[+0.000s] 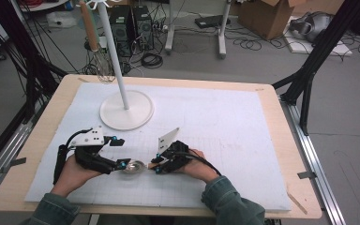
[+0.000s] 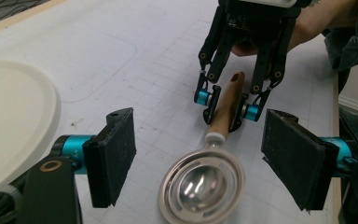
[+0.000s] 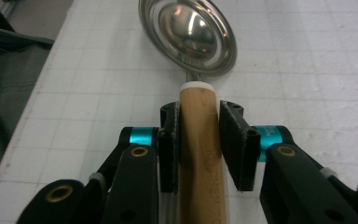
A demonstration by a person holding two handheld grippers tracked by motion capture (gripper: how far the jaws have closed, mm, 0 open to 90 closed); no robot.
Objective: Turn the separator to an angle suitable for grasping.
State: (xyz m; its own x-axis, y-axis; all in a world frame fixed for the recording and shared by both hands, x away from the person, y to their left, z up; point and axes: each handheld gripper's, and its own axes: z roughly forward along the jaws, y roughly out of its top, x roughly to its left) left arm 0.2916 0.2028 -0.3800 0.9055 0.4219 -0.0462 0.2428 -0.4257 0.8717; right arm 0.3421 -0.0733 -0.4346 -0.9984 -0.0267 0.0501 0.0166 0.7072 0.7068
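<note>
Left claw (image 1: 120, 152) jaws apart, low, level; right claw (image 1: 158, 165) jaws clamped.

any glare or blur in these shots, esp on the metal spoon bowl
Left gripper view: the spoon bowl carries bright glare spots, and the near pads look soft. Right gripper view: the same bowl reflects light patches, while the wooden handle between the right gripper jaws is sharp enough that faint lettering shows. High view: even light, soft shadows under the white stand, overall low detail.
</note>
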